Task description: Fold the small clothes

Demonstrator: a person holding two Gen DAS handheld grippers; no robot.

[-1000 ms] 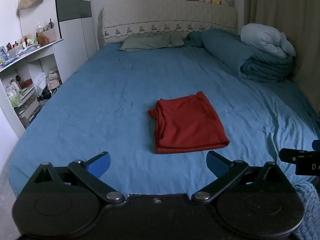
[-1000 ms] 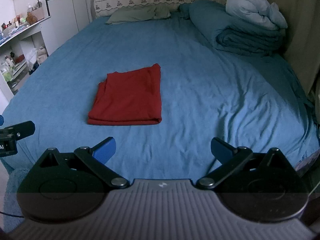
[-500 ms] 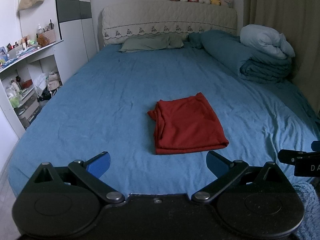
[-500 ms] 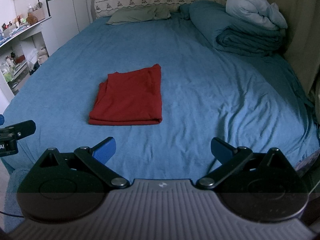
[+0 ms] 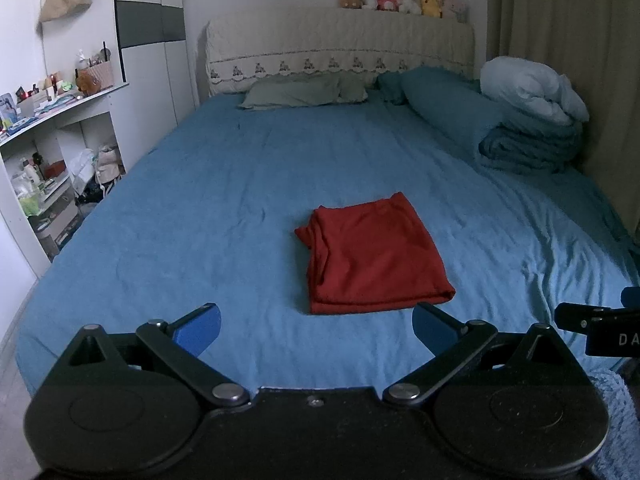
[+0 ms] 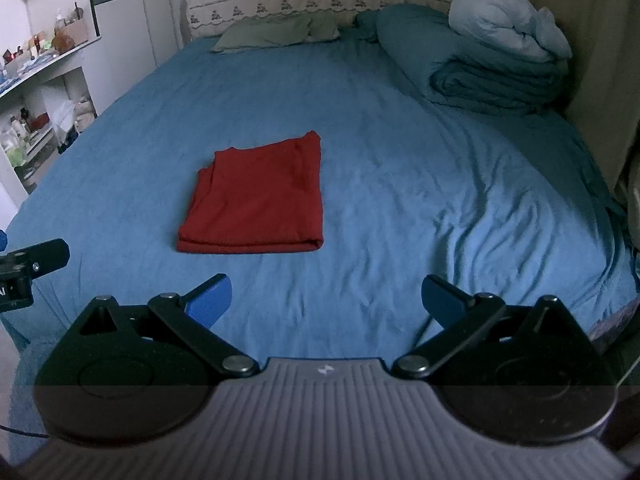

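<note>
A dark red, soft knit garment (image 5: 374, 254) lies folded into a flat, roughly rectangular packet on the blue-sheeted bed (image 5: 200, 208), near the foot edge and about midway across it. Its nearest edge is a thick, rounded fold showing stacked layers; the left side is less tidy, with loose layers bunched and sticking out at the far left corner. The top face is smooth with only faint creases. What kind of garment it is cannot be made out from the folded shape.

The left tool (image 5: 316, 326) hovers at the foot of the bed, its blue-padded fingers spread wide and empty, the garment just beyond them. The right tool (image 6: 326, 298) is likewise spread wide and holds nothing, with the garment (image 6: 256, 200) ahead and to its left, apart from both fingers.
</note>
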